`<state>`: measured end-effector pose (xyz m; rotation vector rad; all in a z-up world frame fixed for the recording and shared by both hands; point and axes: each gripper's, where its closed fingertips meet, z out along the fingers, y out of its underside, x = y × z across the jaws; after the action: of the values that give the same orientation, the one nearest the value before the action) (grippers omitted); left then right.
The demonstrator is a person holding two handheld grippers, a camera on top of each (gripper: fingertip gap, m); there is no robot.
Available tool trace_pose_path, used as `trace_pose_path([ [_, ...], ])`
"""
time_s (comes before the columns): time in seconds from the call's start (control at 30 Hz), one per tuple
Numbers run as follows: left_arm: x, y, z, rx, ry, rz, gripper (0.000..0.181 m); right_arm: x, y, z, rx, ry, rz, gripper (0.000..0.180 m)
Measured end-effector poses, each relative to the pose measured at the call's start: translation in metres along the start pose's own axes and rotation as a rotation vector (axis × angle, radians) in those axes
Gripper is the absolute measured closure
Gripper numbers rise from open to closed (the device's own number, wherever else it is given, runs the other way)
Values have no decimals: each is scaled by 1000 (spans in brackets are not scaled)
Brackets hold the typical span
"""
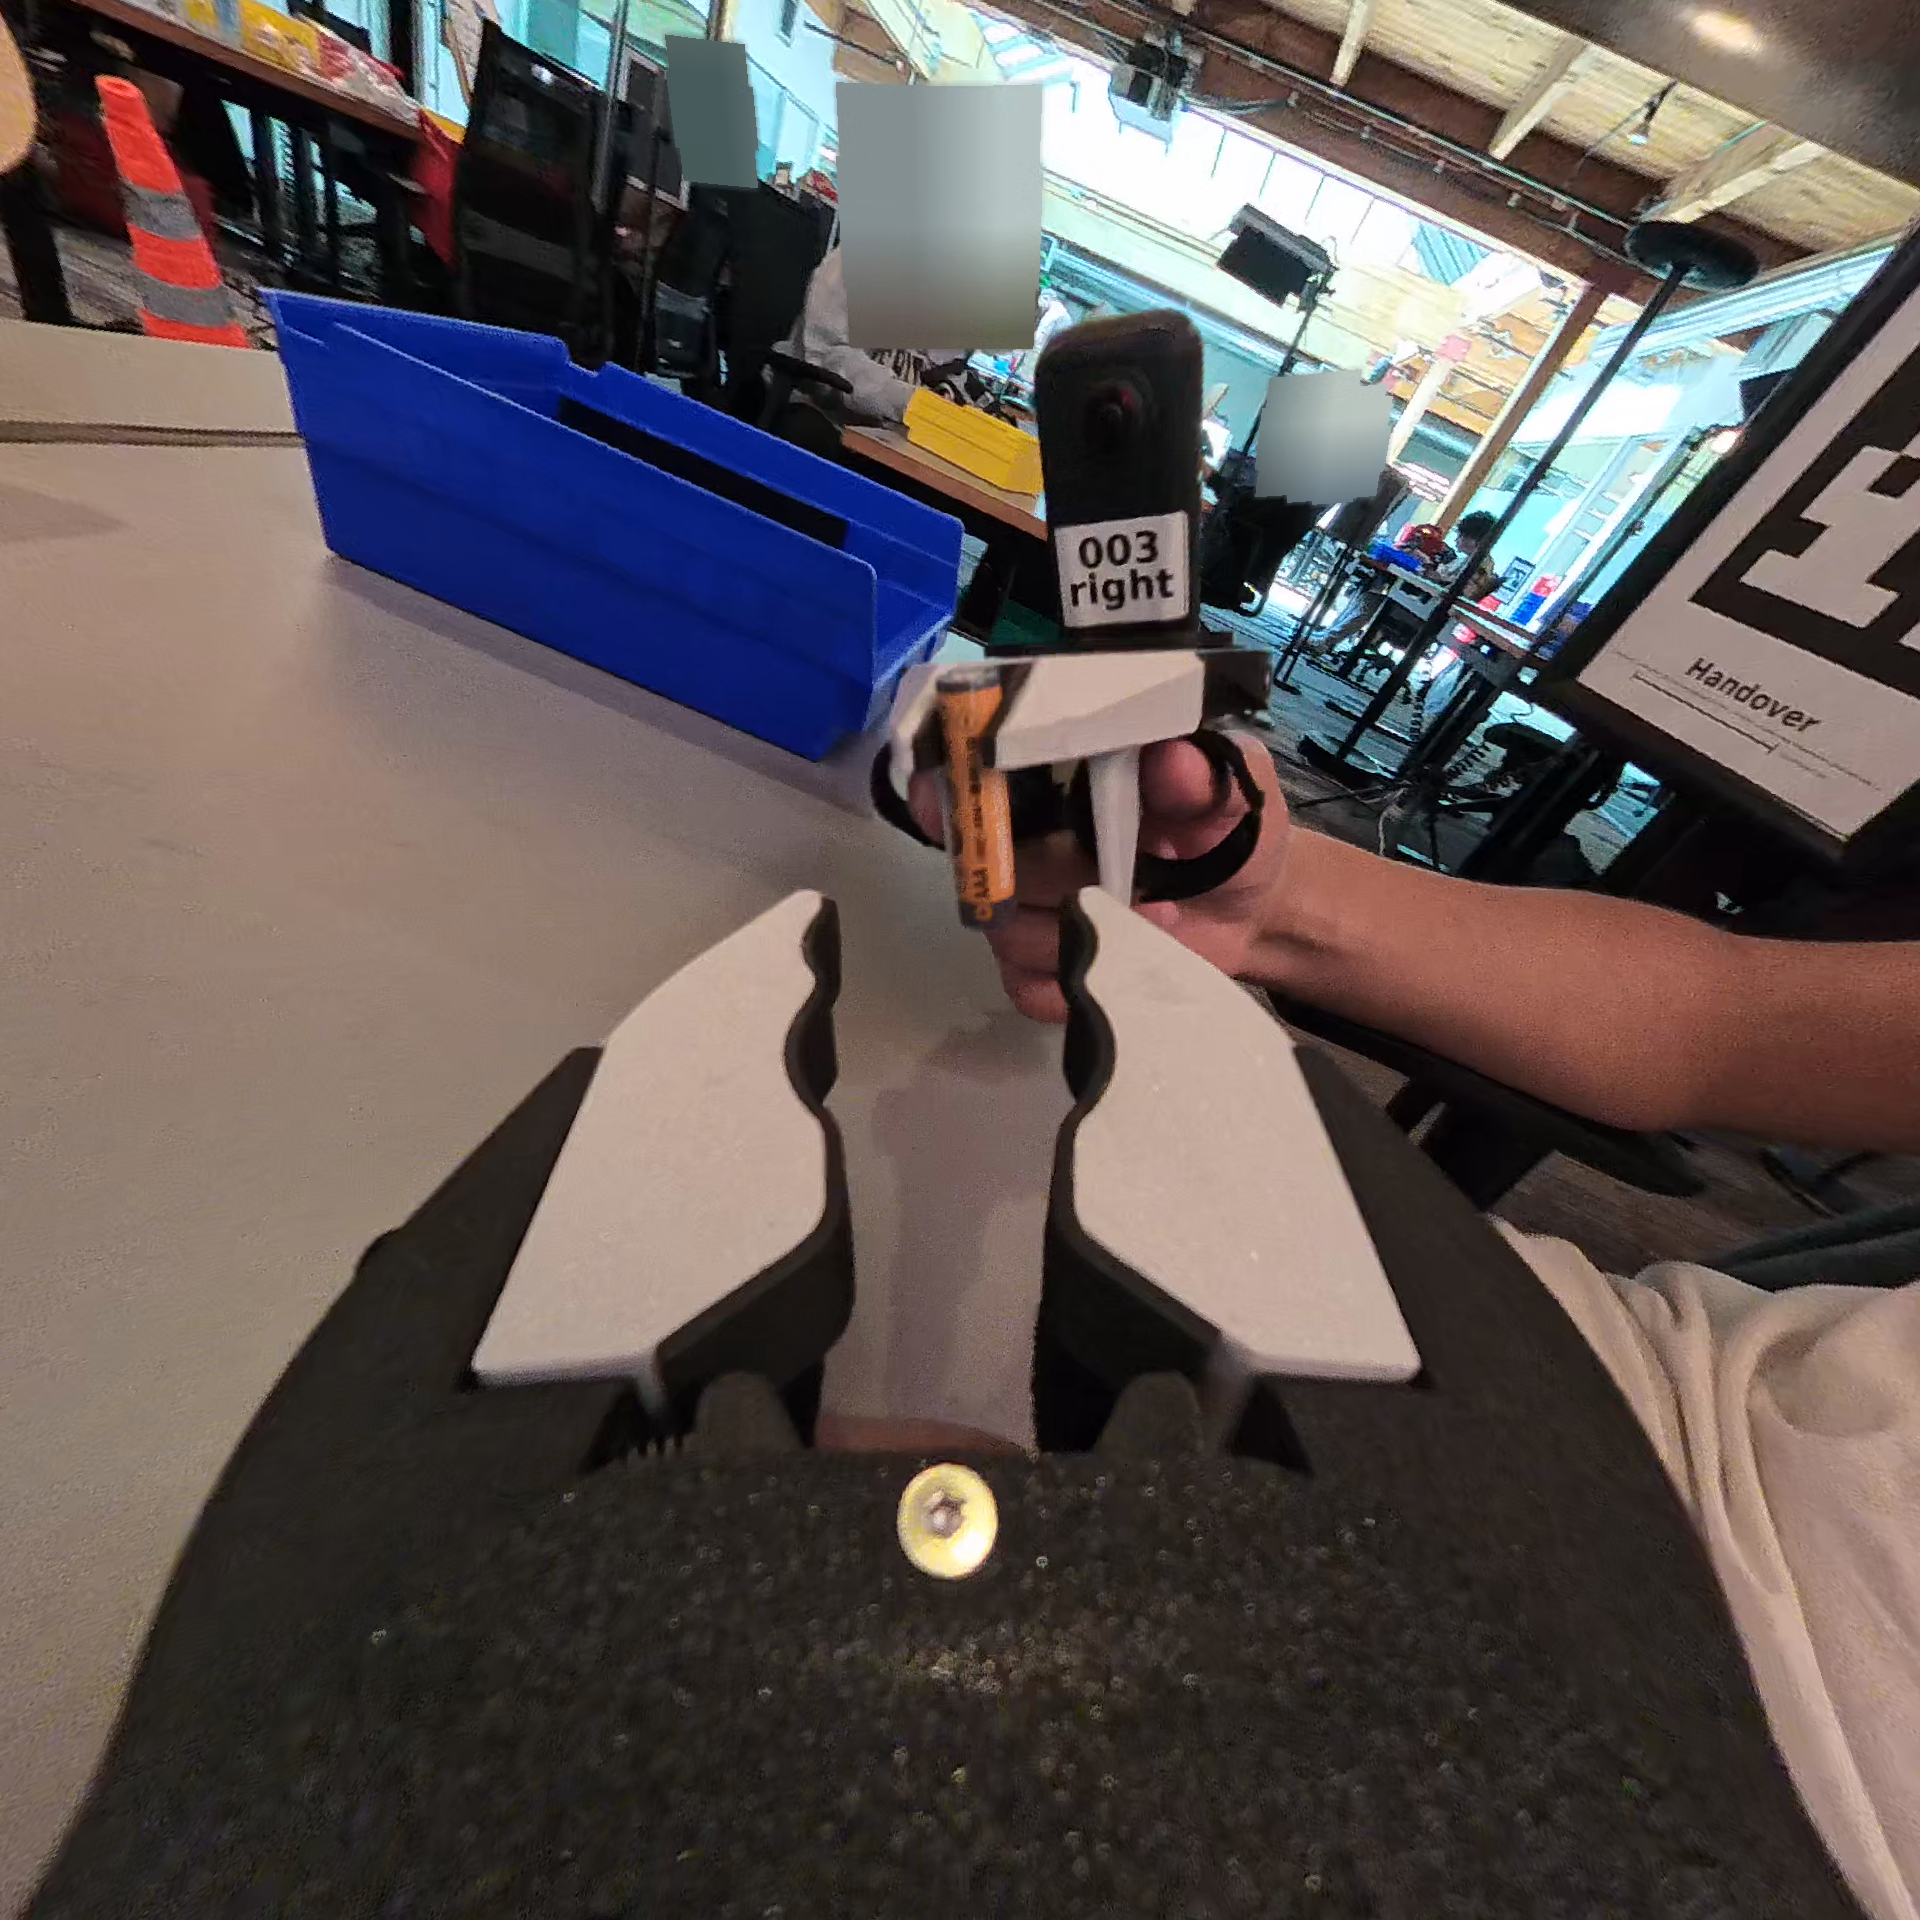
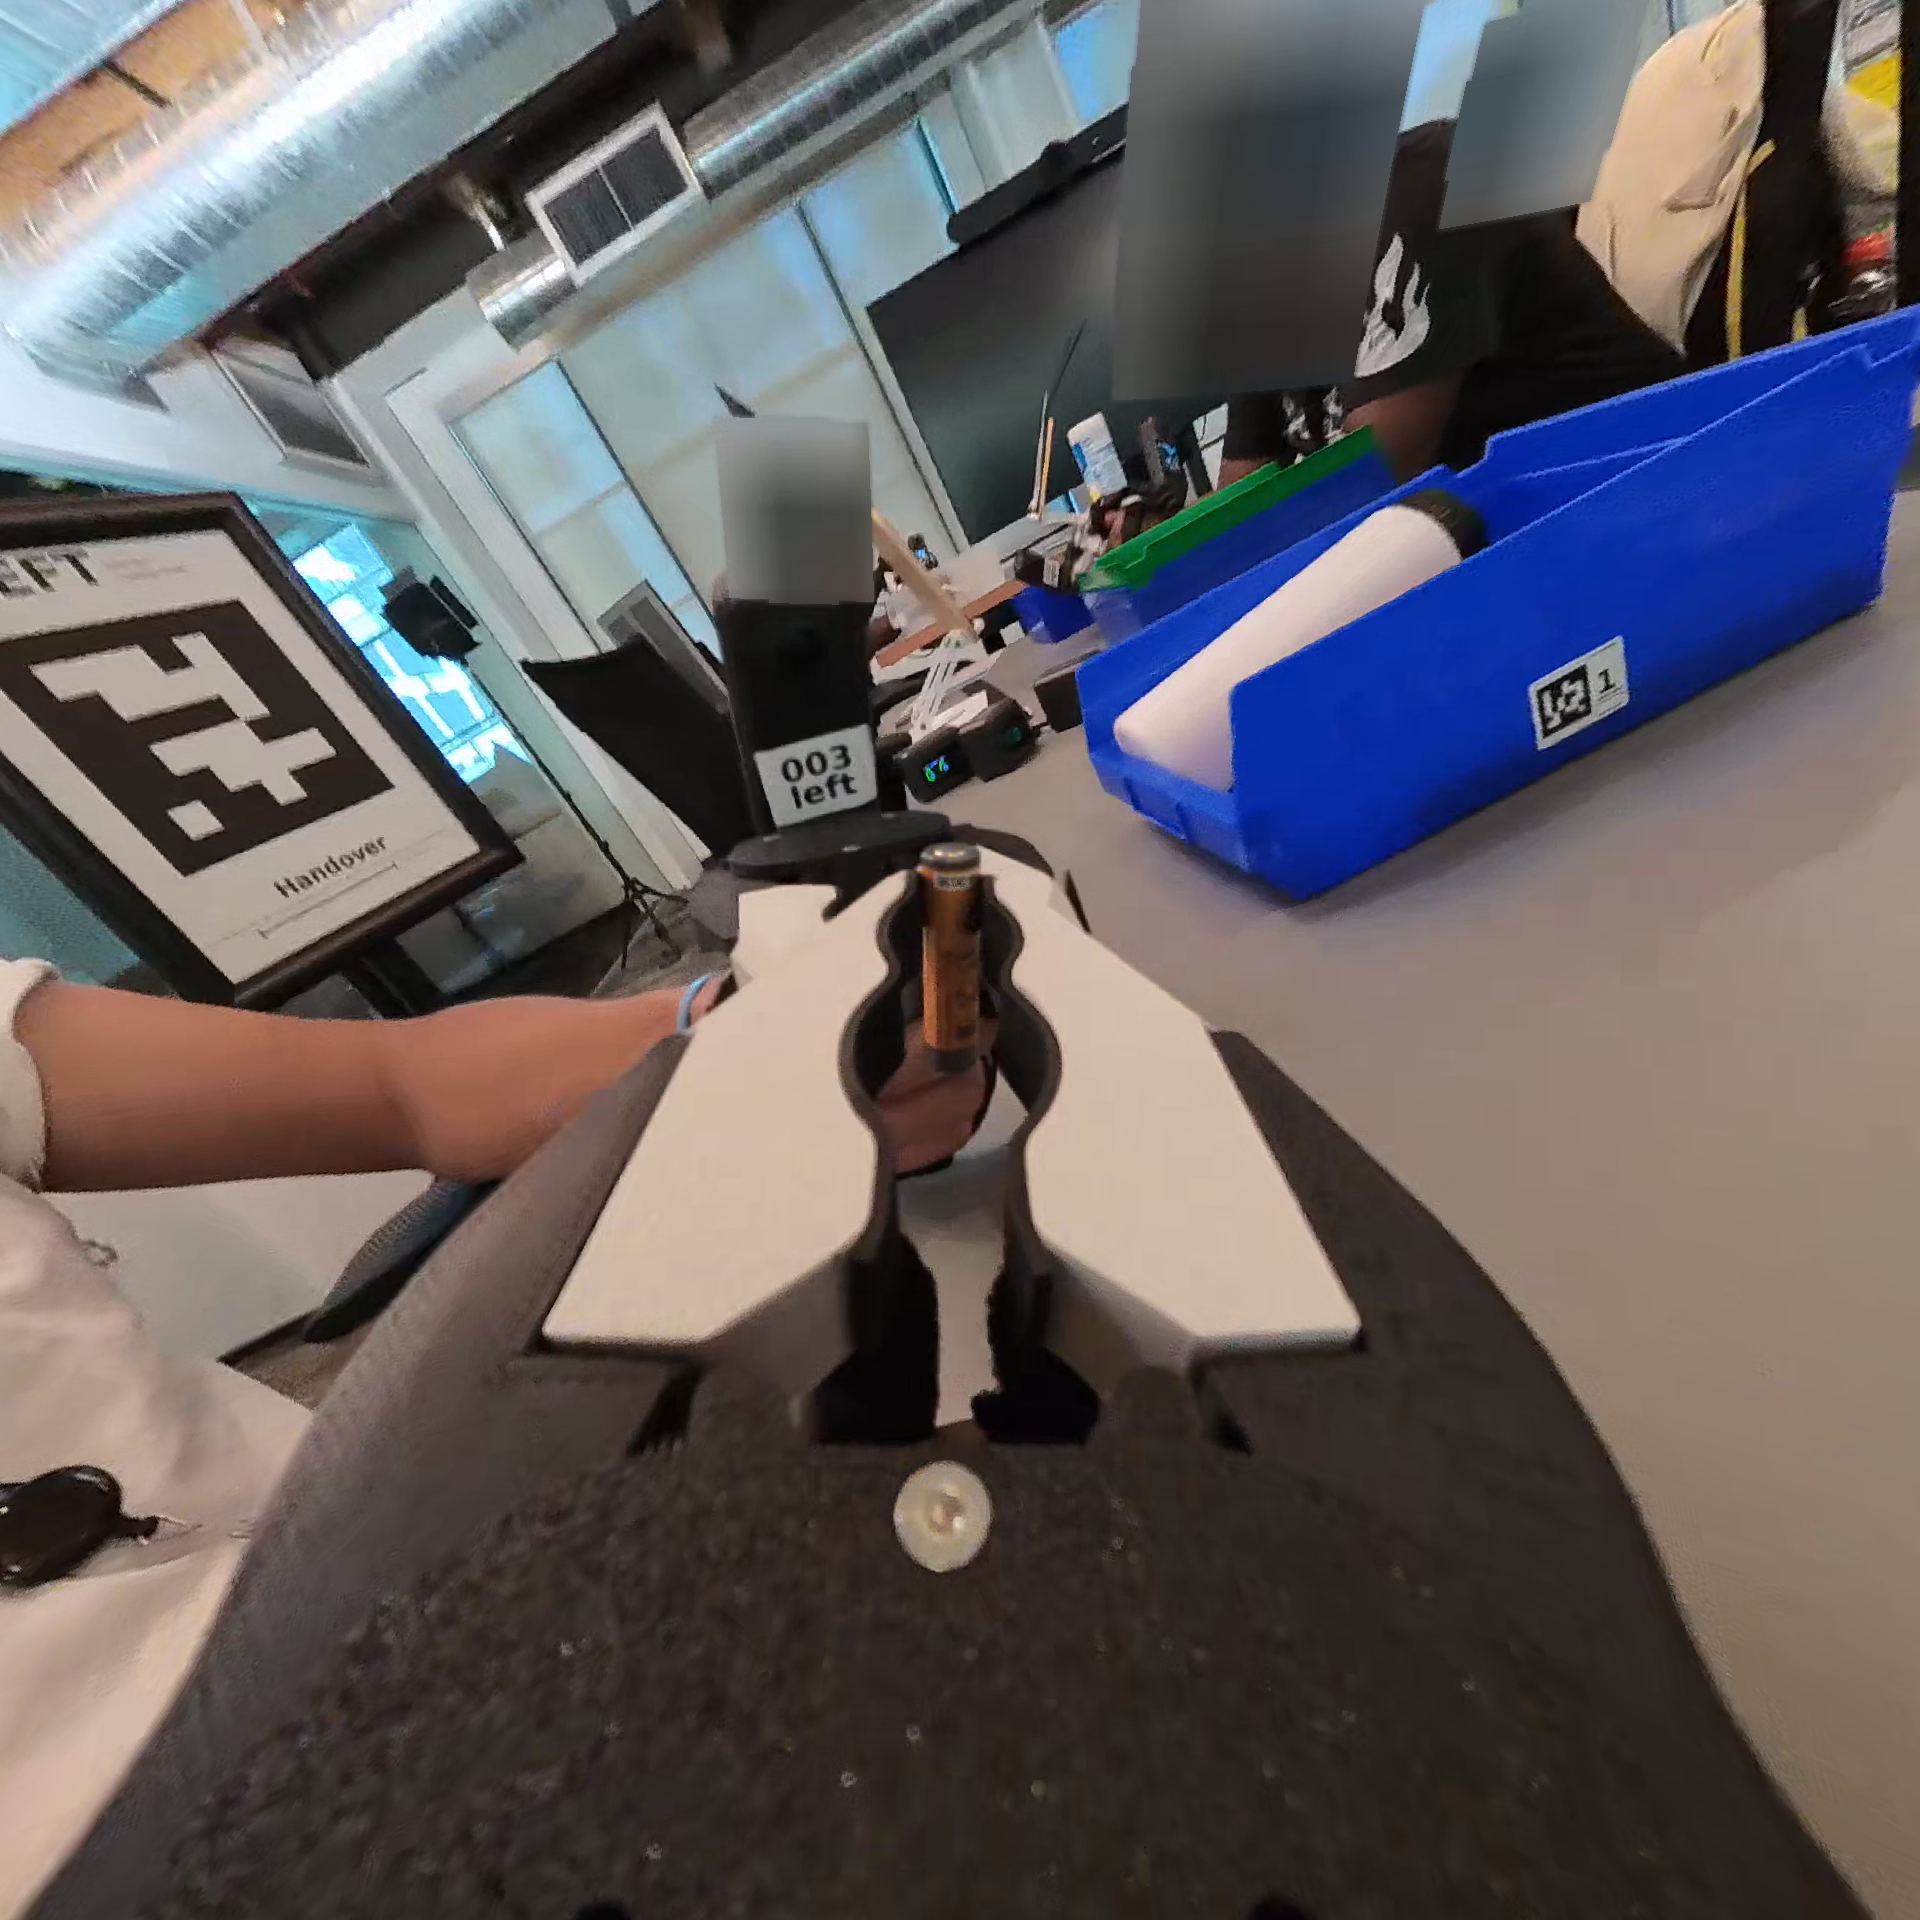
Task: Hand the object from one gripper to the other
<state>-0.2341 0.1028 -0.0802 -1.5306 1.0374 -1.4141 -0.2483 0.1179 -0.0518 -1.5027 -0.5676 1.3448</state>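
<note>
An orange and black battery (image 1: 971,805) stands nearly upright in my right gripper (image 1: 977,743), which is shut on it and held by a hand above the grey table (image 1: 312,831). My left gripper (image 1: 956,920) is open and empty. It points at the battery, whose lower end hangs just ahead of the gap between the fingertips, apart from them. In the right wrist view the battery (image 2: 951,966) is pinched between the wavy black pads of my right gripper (image 2: 951,899). The left gripper's black camera mast (image 2: 800,707) faces it close behind.
A blue bin (image 1: 623,561) stands on the table to the left of the right gripper. In the right wrist view the blue bin (image 2: 1455,707) holds a white cylinder with a black cap (image 2: 1299,623). A framed marker sign (image 2: 208,748) stands off the table edge. An orange cone (image 1: 166,218) is far back. The tips of both grippers are at nearly the same place.
</note>
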Motion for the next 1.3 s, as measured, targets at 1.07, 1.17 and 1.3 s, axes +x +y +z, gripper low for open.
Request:
trace_pose_path([
  [1.07,-16,31,-7,-189,16,-314,171,19,63,9,-439,481,-1254,105],
  [1.17,-15,33,-4,-203,0,-296,170,21,65,13,-453,494,-1295,117],
  [1.3,-16,40,-4,-239,-14,-267,171,27,60,10,-456,532,-1333,133],
])
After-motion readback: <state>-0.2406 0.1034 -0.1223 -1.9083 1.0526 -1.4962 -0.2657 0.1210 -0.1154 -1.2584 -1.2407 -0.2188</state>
